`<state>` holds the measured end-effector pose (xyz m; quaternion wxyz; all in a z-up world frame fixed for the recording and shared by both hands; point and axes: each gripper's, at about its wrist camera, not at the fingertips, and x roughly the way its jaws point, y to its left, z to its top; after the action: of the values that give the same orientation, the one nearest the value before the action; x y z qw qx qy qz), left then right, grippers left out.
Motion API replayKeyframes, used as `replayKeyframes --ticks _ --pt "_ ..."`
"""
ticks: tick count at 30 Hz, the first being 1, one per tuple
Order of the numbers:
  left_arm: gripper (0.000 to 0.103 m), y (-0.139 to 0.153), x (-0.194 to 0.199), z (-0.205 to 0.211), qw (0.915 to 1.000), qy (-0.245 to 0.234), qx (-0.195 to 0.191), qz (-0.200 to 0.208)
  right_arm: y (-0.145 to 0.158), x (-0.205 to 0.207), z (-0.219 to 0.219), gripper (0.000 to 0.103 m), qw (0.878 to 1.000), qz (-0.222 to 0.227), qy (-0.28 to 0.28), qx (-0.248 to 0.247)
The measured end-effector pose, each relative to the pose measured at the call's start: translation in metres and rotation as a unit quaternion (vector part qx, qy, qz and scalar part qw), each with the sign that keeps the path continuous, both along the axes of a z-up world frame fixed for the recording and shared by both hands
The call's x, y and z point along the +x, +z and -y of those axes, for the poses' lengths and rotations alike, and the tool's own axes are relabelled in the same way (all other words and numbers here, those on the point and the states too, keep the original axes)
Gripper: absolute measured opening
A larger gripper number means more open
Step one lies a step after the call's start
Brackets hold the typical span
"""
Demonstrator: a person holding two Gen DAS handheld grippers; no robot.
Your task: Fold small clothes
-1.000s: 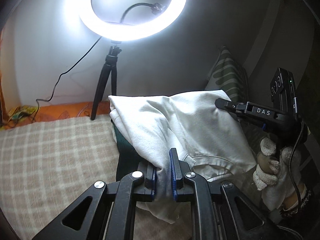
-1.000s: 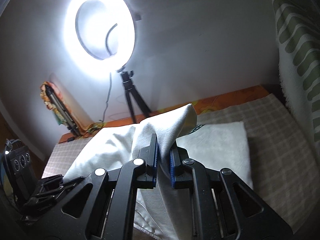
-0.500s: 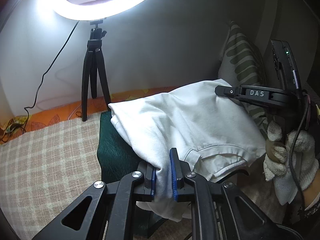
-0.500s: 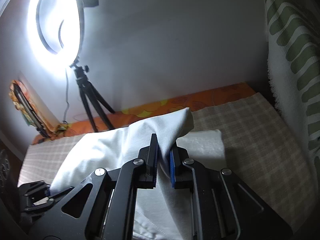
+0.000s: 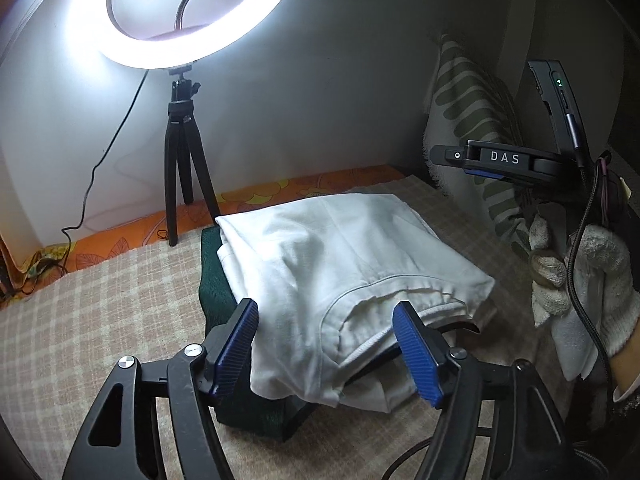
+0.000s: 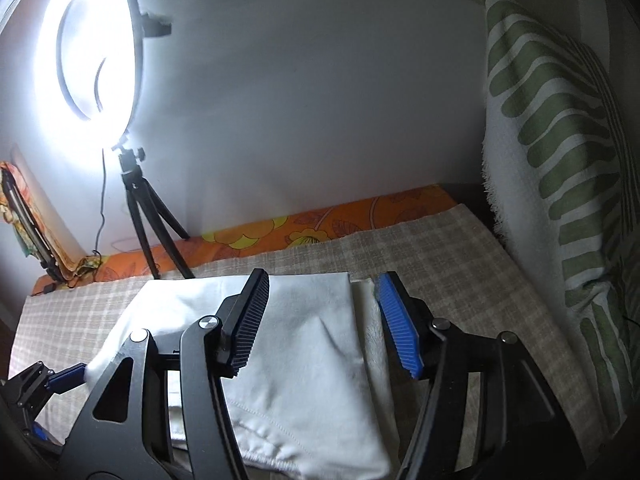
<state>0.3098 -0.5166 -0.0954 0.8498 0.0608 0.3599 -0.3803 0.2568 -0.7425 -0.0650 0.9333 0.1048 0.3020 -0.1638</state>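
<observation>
Checked bedding (image 5: 80, 320) under a glowing ring light (image 5: 132, 40) on its tripod (image 5: 182, 168) makes the work surface, a bed set against a plain wall.

Jaws of the left gripper (image 5: 326, 344) stand wide apart, holding nothing, their blue pads flanking the near collar end of the white garment (image 5: 344, 256). The right gripper (image 6: 324, 320) is likewise spread open and empty above the same cloth, which lies between its pads.

Folded into a rough rectangle, the garment rests on a dark green garment (image 5: 216, 276) on the bed, its long axis running from the jaws toward the wall, neckline nearest the left camera. It looks light, soft and limp, likely to sag and unfold if lifted by one point. Pinching two corners of a doubled edge seems safest.

A green-striped cushion (image 6: 560, 160) stands at the right.
</observation>
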Motion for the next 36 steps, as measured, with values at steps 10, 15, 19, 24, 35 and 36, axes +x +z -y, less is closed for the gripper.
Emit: replayKeyframes --ticks 10,15,19,24,35,36 --pt "0.085 0.055 -0.054 -0.039 0.999 0.004 -0.023 0.038 0.048 -0.056 -0.037 0.061 1.0 0.023 0.01 -0.003" --pt "0.092 0.079 -0.088 -0.064 0.998 0.008 -0.028 0.055 0.069 -0.093 -0.063 0.063 0.999 0.031 0.017 -0.014" --pt "0.097 0.094 -0.115 -0.085 0.9971 0.009 -0.03 0.07 0.084 -0.126 -0.084 0.077 0.998 0.046 0.023 -0.018" --pt "0.101 0.107 -0.145 -0.113 0.9967 0.017 -0.033 0.073 0.096 -0.163 -0.113 0.079 0.998 0.053 0.029 -0.027" --pt "0.102 0.119 -0.211 -0.165 0.9945 0.041 -0.035 0.09 0.097 -0.234 -0.186 0.103 0.994 0.07 0.06 -0.055" --pt "0.102 0.119 -0.217 -0.168 0.9944 0.042 -0.035 0.091 0.095 -0.242 -0.195 0.103 0.994 0.071 0.061 -0.064"
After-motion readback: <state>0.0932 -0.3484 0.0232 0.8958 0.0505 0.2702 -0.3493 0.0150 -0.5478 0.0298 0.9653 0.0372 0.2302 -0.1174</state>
